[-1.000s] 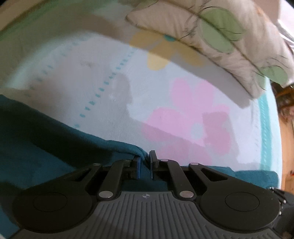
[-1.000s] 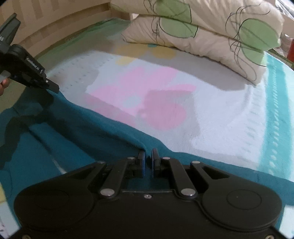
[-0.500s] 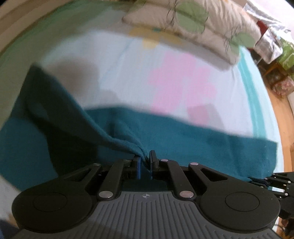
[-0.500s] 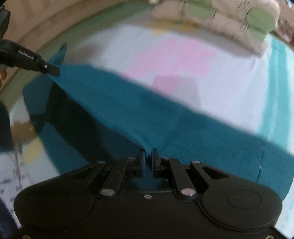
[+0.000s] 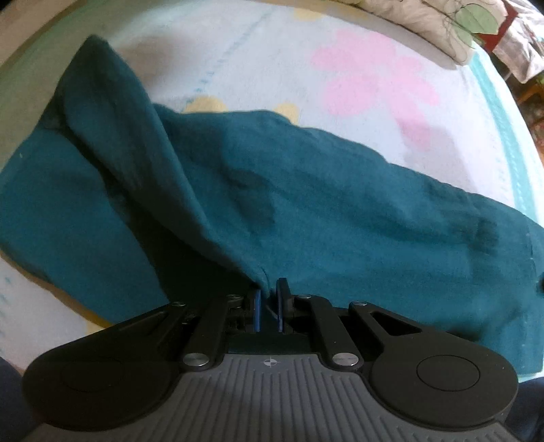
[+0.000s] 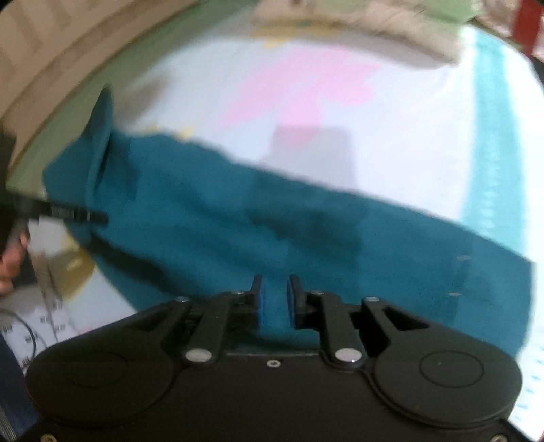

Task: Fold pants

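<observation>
Teal pants (image 5: 340, 210) lie across a flowered bed sheet (image 5: 272, 61), one layer folded over the other. My left gripper (image 5: 268, 299) is shut on a pinched ridge of the cloth, which rises in a taut fold up to the left. My right gripper (image 6: 274, 295) hovers over the pants (image 6: 306, 231). Its jaws are opening, with teal cloth showing in the gap but no pad pressing on it. The right wrist view, which is blurred, also shows the left gripper's fingertips (image 6: 78, 215) at the pants' left edge, with a hand (image 6: 10, 265) behind them.
Pillows (image 5: 442, 20) with green leaves lie at the far end of the bed. A wooden bed frame (image 6: 51, 51) runs along the left. White patterned bedding (image 6: 51, 316) lies at the near left. Beyond the sheet's turquoise border (image 5: 510, 142) is a floor with clutter.
Both grippers have drawn the pants' edge toward the near side, so more teal cloth now covers the sheet. The right jaws, pinched on the cloth before, have parted.
</observation>
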